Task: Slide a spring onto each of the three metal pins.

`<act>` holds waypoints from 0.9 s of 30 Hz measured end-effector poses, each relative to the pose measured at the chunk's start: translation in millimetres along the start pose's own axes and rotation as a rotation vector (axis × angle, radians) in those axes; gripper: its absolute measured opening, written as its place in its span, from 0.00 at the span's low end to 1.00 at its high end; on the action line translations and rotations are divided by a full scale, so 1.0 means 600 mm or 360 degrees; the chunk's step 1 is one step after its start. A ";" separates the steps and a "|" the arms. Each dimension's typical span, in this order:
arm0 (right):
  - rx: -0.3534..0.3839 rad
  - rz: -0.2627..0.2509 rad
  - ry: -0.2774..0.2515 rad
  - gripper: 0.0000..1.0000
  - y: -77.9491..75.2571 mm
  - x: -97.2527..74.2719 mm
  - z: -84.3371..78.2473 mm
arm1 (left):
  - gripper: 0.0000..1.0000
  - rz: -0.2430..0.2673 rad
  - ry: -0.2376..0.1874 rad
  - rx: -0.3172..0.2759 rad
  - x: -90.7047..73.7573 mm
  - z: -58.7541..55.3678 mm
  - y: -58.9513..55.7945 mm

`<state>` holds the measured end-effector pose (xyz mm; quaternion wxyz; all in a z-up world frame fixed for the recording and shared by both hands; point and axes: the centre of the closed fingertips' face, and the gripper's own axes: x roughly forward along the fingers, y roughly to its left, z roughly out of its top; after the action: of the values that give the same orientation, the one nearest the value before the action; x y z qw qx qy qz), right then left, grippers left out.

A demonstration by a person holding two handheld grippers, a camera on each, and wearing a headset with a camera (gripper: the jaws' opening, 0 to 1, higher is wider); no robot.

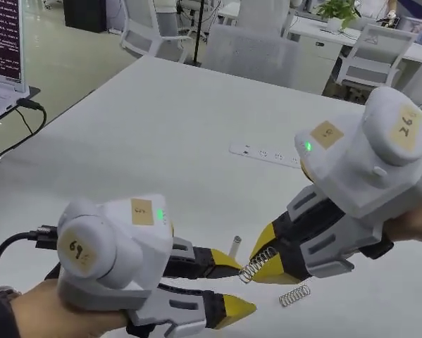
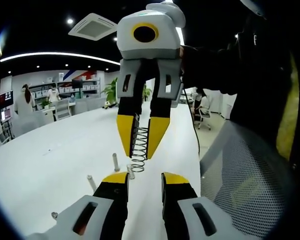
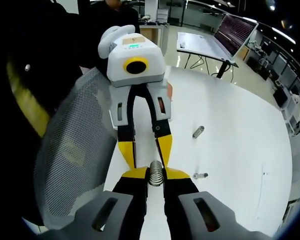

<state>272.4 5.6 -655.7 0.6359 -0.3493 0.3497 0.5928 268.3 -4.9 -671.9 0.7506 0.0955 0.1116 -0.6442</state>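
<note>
1. The right gripper (image 1: 263, 262) reaches in from the right. Its yellow-tipped jaws are clamped on a small coiled steel spring (image 1: 253, 266). Part of the coil juts past the tips, probably so that the free end can be threaded over a pin.
2. The left gripper (image 1: 247, 287) sits low on the left, nose to nose with the right one. Its jaws are spread apart and hold nothing. It looks ready to steady or guide the coil.
3. A short upright silver metal pin (image 1: 235, 248) stands bare on the white counter (image 1: 161, 141), just behind the two sets of jaws.
4. In the left gripper view the held spring hangs down towards the counter, with two more pins (image 2: 115, 161) standing just to one side. Whether its lower end touches a pin cannot be told.
5. A second spring (image 1: 294, 296) lies loose on the counter just beside the right gripper, apparently waiting its turn.
6. No pin seems to carry a spring yet, so the task looks barely begun.
</note>
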 end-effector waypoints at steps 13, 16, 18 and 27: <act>-0.0001 -0.0033 0.0015 0.09 -0.014 -0.005 -0.005 | 0.51 -0.0054 0.0032 -0.0093 -0.015 -0.026 -0.007; -0.0005 -0.0043 0.0011 0.09 -0.017 -0.007 -0.003 | 0.56 -0.0045 0.0042 -0.0098 -0.022 -0.030 -0.006; -0.0008 -0.0050 0.0013 0.09 -0.020 -0.008 -0.002 | 0.60 -0.0032 0.0041 -0.0099 -0.027 -0.031 -0.004; -0.0017 -0.0078 0.0011 0.09 -0.030 -0.015 0.002 | 0.63 0.0067 0.0015 -0.0117 -0.061 -0.038 0.013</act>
<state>290.1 1.1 -647.0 0.6472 -0.3631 0.3400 0.5777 269.5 37.6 -682.9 0.7665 0.0733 0.1365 -0.6232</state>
